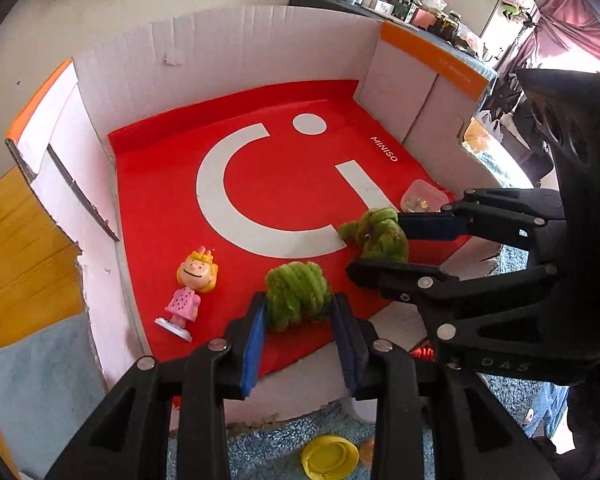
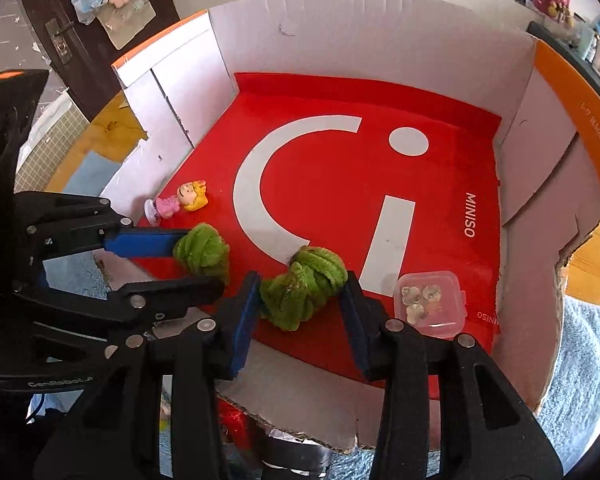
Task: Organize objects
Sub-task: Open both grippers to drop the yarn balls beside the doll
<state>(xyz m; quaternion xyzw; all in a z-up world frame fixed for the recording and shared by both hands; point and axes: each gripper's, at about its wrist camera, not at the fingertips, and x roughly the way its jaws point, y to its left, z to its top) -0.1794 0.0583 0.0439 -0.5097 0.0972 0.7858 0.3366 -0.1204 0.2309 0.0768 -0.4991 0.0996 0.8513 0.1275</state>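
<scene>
Two green fuzzy pipe-cleaner balls lie on the red mat [image 1: 168, 208] inside a white cardboard box [image 1: 240, 52]. One ball [image 1: 296, 296] sits between the blue pads of my left gripper [image 1: 299, 299], and both pads touch its sides. The other ball [image 2: 304, 288] rests near the mat's front edge inside my right gripper [image 2: 302, 280], whose pads also touch it on both sides. Each gripper shows in the other's view: the right gripper [image 1: 376, 245] and the left gripper [image 2: 202, 258]. A small doll [image 1: 190, 292] in a pink dress lies left of the balls.
A small clear lidded container [image 2: 430, 304] with beads sits on the mat at the right, close to my right gripper. Box walls [image 2: 548, 128] rise on three sides. Outside the front edge, a yellow lid [image 1: 330, 458] lies on blue carpet.
</scene>
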